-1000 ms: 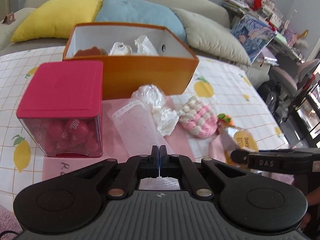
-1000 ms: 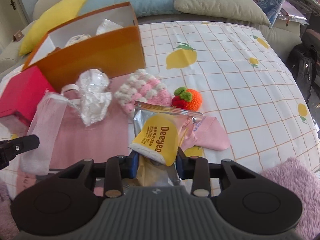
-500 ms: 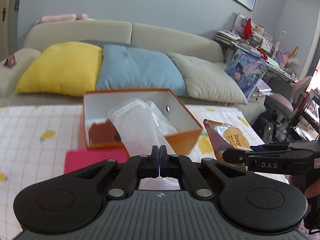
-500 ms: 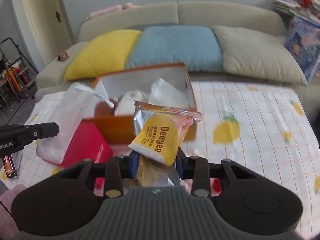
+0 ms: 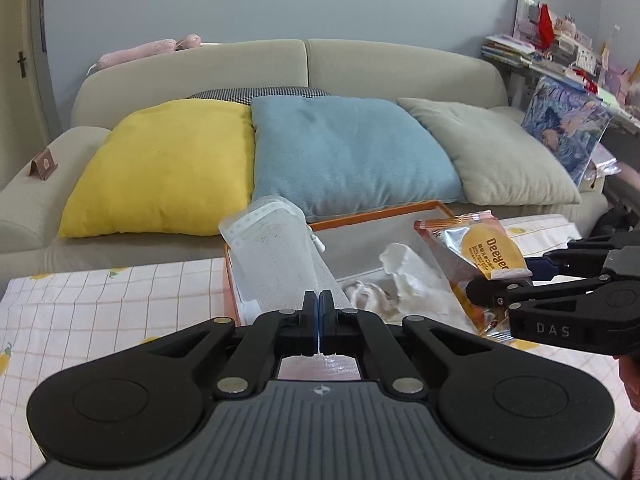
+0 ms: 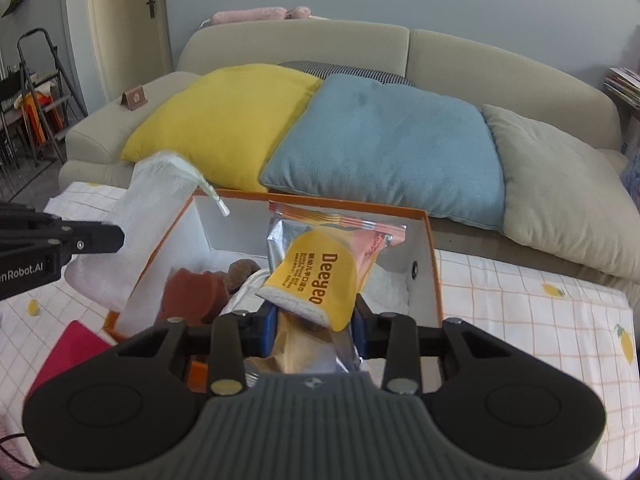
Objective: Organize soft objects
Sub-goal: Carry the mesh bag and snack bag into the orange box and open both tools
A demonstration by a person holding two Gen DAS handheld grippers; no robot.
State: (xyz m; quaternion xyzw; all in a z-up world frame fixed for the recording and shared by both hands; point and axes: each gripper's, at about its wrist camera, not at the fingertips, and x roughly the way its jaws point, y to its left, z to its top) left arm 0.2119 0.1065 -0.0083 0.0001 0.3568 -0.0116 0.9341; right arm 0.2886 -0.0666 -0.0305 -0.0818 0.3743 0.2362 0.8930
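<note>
**Right wrist view: two soft packets held over the box**

Right wrist view shows the right gripper (image 6: 314, 326) clamped on a yellow-and-silver foil snack packet (image 6: 320, 276), which stands up from between the jaws, directly above the open orange cardboard box with a white lining (image 6: 434, 276). Ahead of the jaws, brown plush pieces (image 6: 188, 294) and crumpled white wrapping (image 6: 386, 284) lie inside the box. To the left of the jaws, the left gripper (image 5: 319, 320) is seen pinched fully closed on a white translucent mesh pouch (image 5: 276, 260), which hangs over the box's left wall.

For a clean drop, each packet is best lowered until it is inside the walls before the jaws are parted. The pouch should be carried further inward first, since it straddles the rim and could slide outside.
</note>
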